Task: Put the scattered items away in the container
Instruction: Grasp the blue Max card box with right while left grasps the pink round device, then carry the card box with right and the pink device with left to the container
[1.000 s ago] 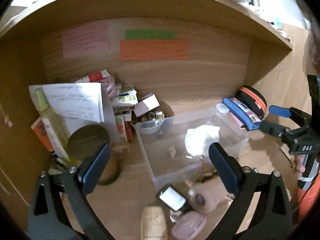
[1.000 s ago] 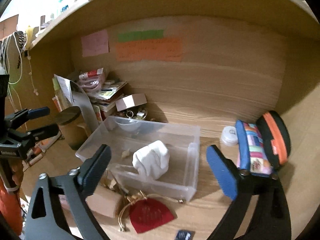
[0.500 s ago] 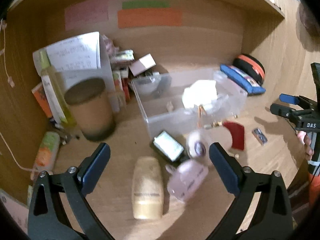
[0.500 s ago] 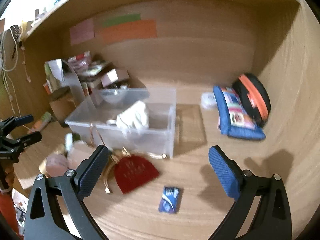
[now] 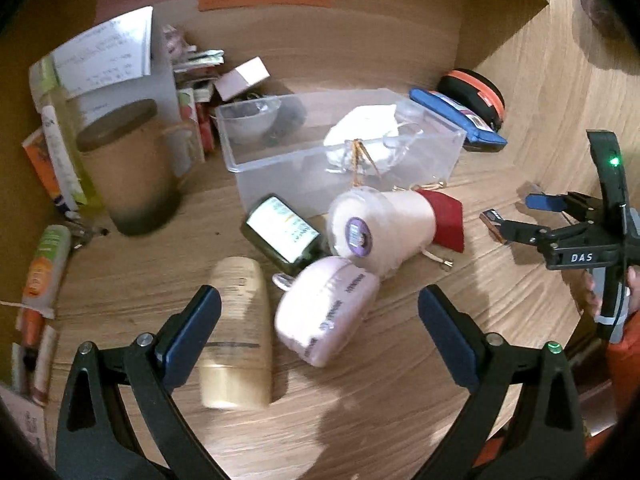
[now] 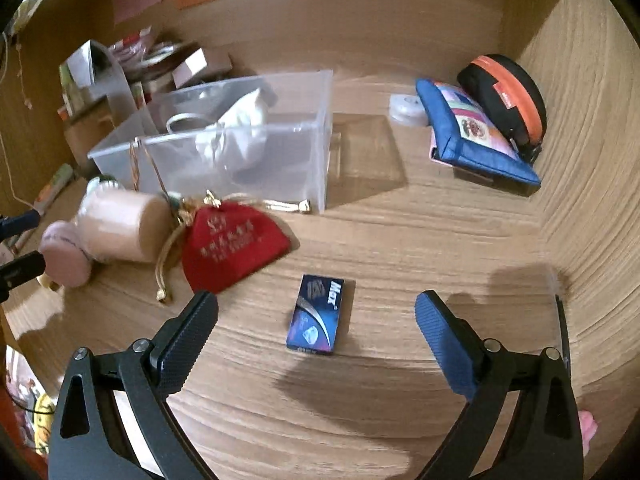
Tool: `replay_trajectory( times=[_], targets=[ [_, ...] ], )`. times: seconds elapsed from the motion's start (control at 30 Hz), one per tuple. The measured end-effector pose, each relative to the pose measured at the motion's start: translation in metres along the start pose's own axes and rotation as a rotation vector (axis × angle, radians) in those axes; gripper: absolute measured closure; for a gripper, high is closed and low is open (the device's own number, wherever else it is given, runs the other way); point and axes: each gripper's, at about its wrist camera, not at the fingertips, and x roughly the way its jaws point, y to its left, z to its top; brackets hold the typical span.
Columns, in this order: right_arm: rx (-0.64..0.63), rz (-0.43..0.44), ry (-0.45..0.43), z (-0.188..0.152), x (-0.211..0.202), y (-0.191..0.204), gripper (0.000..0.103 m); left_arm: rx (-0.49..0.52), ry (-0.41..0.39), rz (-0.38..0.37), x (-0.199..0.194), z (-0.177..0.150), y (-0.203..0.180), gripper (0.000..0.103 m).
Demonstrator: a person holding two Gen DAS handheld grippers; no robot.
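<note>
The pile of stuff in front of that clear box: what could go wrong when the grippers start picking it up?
The cream roll, pink pouch and dark bottle lie touching, so the open left gripper may nudge neighbours or send the roll rolling. The red pouch has gold cords draped against the clear box; they could snag. The small blue packet lies flat, so the open right gripper might slide off it.

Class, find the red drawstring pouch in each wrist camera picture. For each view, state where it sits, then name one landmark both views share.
Left wrist view: the red drawstring pouch lies right of centre, partly hidden behind the cream roll.
Right wrist view: the pouch lies left of centre, in full view on the wood.
Shared landmark: the clear plastic container just behind it.
</note>
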Motion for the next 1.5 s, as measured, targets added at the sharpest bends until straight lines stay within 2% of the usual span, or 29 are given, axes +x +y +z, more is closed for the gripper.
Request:
replay_trajectory(
  times=[0.07, 0.17, 0.23, 0.3, 0.43, 0.53, 0.77, 0.83, 0.9, 1.03, 1.2, 1.5],
  targets=[
    [-0.013, 0.005, 0.008, -0.001, 0.001, 0.001, 0.011, 0.011, 0.002, -0.005, 0.004, 0.000, -0.004, 0.003],
    [-0.027, 0.015, 0.029, -0.001, 0.006, 0.001, 0.023, 0.018, -0.001, -0.016, 0.006, 0.001, -0.008, 0.007],
    [-0.027, 0.027, 0.048, -0.001, 0.011, 0.000, 0.031, 0.021, 0.009, -0.028, 0.010, 0.001, -0.008, 0.026],
    [-0.027, 0.033, 0.063, -0.002, 0.014, -0.001, 0.041, 0.020, 0.027, -0.038, 0.014, 0.000, -0.007, 0.036],
    [-0.019, 0.048, 0.084, -0.003, 0.020, -0.003, 0.048, -0.004, 0.052, -0.062, 0.021, -0.003, -0.002, 0.044],
    [-0.026, 0.041, 0.084, -0.003, 0.020, -0.002, 0.050, -0.017, 0.057, -0.074, 0.022, -0.005, 0.000, 0.044],
    [-0.055, 0.032, 0.075, -0.002, 0.022, 0.004, 0.050, -0.010, 0.063, -0.044, 0.026, -0.004, -0.009, 0.046],
    [-0.062, 0.039, 0.067, -0.002, 0.021, 0.005, 0.061, -0.004, 0.052, -0.034, 0.025, -0.005, -0.010, 0.047],
    [-0.072, 0.046, 0.066, -0.002, 0.020, 0.006, 0.078, 0.006, 0.037, -0.028, 0.022, -0.007, -0.012, 0.050],
    [-0.069, 0.042, 0.063, -0.002, 0.019, 0.007, 0.078, 0.006, 0.031, -0.022, 0.021, -0.007, -0.013, 0.051],
    [-0.058, 0.051, 0.050, 0.000, 0.013, 0.008, 0.078, -0.041, 0.003, -0.034, 0.014, -0.003, -0.008, 0.052],
    [-0.038, 0.087, -0.038, 0.018, -0.019, 0.008, 0.078, -0.065, -0.057, -0.018, -0.008, 0.005, 0.000, 0.052]
  ],
)
